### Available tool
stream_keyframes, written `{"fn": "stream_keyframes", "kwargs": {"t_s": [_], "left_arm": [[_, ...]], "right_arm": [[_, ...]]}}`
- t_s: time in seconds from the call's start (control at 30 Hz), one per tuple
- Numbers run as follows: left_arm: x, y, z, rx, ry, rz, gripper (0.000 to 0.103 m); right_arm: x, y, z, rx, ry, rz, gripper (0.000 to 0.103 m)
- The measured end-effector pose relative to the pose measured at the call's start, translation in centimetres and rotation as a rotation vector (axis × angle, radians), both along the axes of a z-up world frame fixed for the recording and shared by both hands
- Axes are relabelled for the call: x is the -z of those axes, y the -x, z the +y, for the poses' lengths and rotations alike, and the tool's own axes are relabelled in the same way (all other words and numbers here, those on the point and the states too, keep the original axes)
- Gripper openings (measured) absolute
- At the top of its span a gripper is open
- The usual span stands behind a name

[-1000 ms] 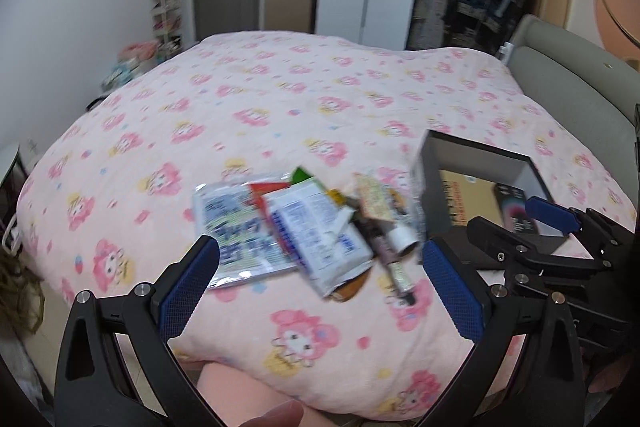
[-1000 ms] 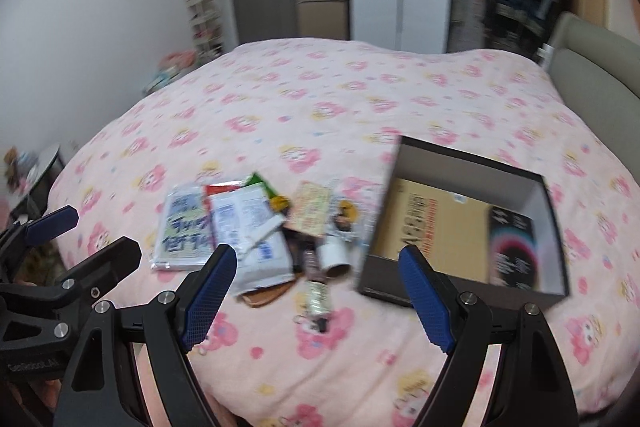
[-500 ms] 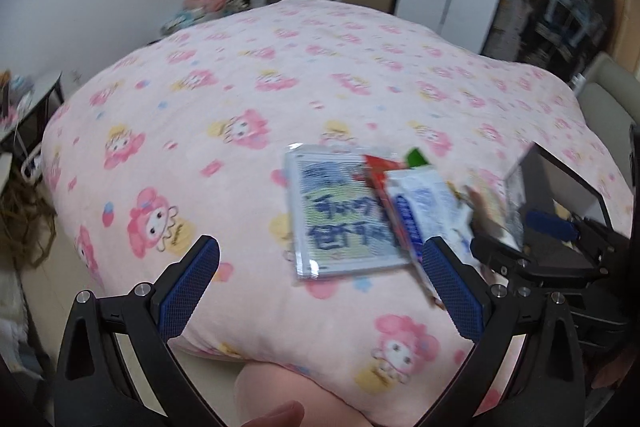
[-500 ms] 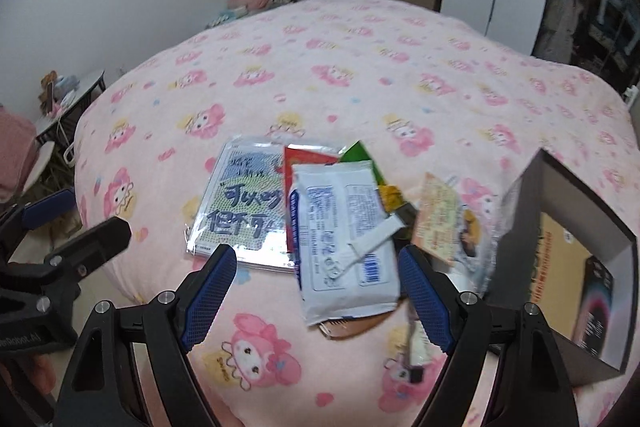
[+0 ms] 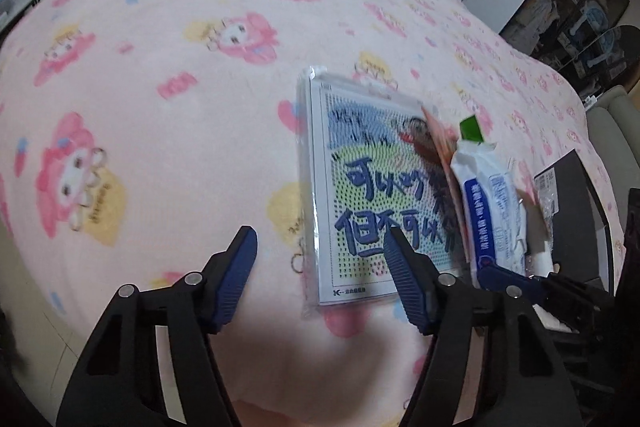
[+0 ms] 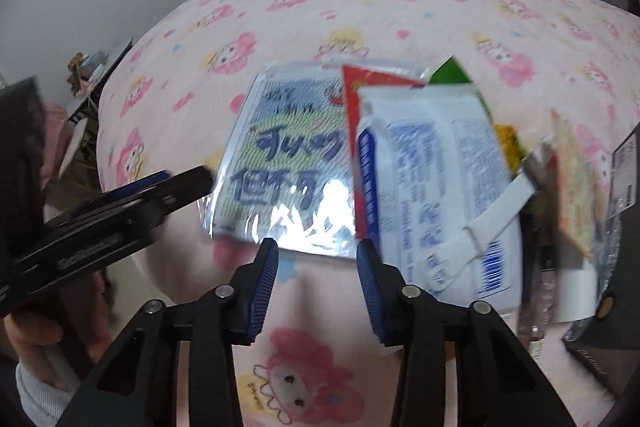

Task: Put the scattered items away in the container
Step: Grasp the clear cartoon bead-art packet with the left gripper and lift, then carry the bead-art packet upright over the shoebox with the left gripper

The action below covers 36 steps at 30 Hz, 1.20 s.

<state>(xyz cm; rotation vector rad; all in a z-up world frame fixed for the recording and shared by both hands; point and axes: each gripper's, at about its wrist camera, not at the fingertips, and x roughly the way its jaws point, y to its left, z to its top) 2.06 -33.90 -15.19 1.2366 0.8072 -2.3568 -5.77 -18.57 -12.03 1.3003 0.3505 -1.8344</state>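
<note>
While my left tongs hang parted over the near corner of the plastic-wrapped card packet on the bed, my right tongs gape just before its edge. Black box sits rightward.

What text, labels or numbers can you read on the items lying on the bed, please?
"可以" and "但不可以": large blue handwriting on the clear-sleeved card; the rest of both lines is hidden or blurred.
Small logo line at the card's bottom: too small to read.
White and blue packet: print and barcode blurred, unreadable.
Black box label: unreadable.
</note>
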Motion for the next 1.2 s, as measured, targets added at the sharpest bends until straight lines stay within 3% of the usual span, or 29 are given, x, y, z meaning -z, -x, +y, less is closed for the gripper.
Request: {"fn": "stream_keyframes", "kwargs": {"t_s": [0.23,0.27,0.3,0.43,0.53,0.63,0.87,1.0,1.13,1.2], "left_arm": [[2.4,2.0,0.2,0.018,-0.073,-0.002,0.073],[2.3,2.0,0.4,0.021,-0.079,0.004,0.069],[2.3,2.1,0.5,0.025,-0.086,0.011,0.055],[1.7,1.5,0.2,0.024,-0.131,0.067,0.037],[0.9,0.0,-0.3,0.022,-0.186,0.125,0.029],[-0.3,-1.6,-0.1,0.023,-0.184,0.153,0.026],[-1.6,-5.6,-1.6,-0.051,-0.17,0.168,0.025],[-0.9,-6.1,-2.9,-0.066,-0.161,0.112,0.029],[0.0,-5.2,-3.1,-0.072,-0.106,0.06,0.031],[0.5,-4.8,-3.1,-0.075,-0.079,0.034,0.037]], "right_arm": [[1.8,2.0,-0.5,0.037,-0.008,-0.022,0.036],[2.0,2.3,-0.7,0.042,-0.011,-0.014,0.036],[2.2,2.5,-0.7,0.048,-0.015,-0.009,0.036],[2.2,3.0,-0.3,0.075,-0.01,-0.01,0.036],[1.9,2.8,0.2,0.092,-0.006,-0.024,0.036],[1.3,2.2,0.6,0.098,0.002,-0.021,0.036],[0.7,0.7,0.4,0.053,0.029,-0.053,0.037],[1.8,0.8,-0.5,0.043,0.021,-0.078,0.046],[3.8,1.8,-1.7,0.044,0.027,-0.132,0.052],[3.9,1.8,-2.0,0.041,0.05,-0.14,0.052]]}}
